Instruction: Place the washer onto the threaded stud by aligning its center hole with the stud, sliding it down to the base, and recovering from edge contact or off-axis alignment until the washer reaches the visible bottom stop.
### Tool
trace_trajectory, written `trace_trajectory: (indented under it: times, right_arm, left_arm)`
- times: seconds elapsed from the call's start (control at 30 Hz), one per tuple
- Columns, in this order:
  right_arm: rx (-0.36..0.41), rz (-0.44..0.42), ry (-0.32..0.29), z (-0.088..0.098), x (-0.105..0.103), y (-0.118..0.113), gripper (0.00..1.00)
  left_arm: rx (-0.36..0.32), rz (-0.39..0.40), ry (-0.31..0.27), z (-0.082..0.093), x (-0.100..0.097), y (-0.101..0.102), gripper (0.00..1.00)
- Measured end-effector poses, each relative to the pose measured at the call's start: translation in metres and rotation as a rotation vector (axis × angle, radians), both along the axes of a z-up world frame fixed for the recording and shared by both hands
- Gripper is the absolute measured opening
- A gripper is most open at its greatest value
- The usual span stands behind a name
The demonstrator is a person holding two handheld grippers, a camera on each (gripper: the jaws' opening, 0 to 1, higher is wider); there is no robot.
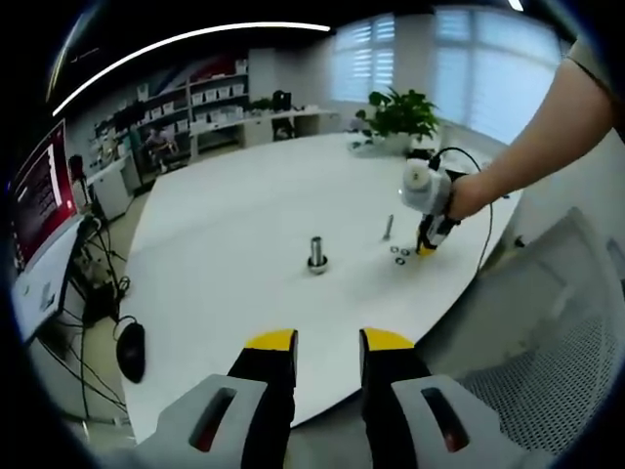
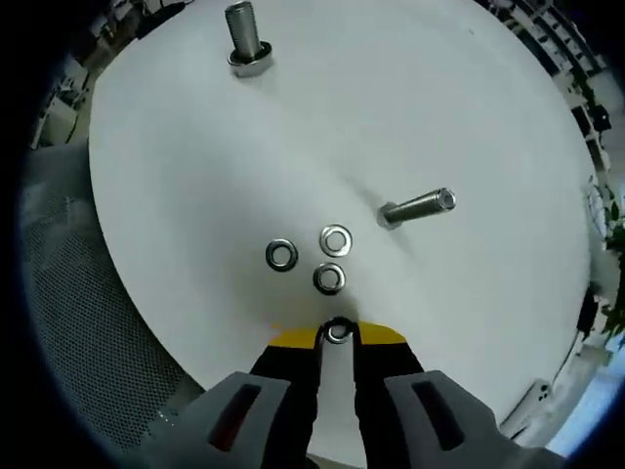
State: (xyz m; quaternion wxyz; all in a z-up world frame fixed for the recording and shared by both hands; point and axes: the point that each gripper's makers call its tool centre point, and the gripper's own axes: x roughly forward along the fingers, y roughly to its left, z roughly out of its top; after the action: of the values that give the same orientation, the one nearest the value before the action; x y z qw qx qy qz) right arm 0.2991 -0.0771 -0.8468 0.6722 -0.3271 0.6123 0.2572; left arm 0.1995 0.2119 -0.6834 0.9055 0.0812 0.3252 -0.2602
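right gripper: pinching one washer at its tips, low over the table, guess for carrying
spare washers: loose, just ahead
stud: upright, near
left gripper: spread, idle

My view: white round table, potted plant at far edge, black mouse on side desk, mesh chair nearby, shelves w/ bins at back wall

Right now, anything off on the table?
Nothing stands out. Both studs stand upright on the white table, three loose washers lie flat in a cluster, and the right tool pinches a fourth washer.
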Motion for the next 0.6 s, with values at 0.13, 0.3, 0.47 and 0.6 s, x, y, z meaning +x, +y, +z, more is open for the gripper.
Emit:
trace_trajectory:
  times: [0.13,0.3,0.47,0.6]
  right_arm:
    - [0.02,-0.057,0.009,0.0005,0.0017,-0.0023,0.15]
    - [0.044,-0.014,-0.028,0.0009,-0.0018,-0.0007,0.14]
    - [0.216,-0.125,-0.105,0.0033,0.0011,-0.0007,0.14]
    - [0.233,-0.103,-0.108,0.0028,0.0008,-0.0025,0.14]
  left_arm:
    - [-0.009,0.011,-0.006,0.0013,0.0017,0.0016,0.23]
    - [-0.006,0.01,-0.003,0.0003,0.0011,0.0019,0.22]
    - [-0.013,0.015,-0.006,0.0011,0.0014,0.002,0.22]
    - [-0.012,0.02,-0.004,0.0007,0.0011,0.0028,0.22]
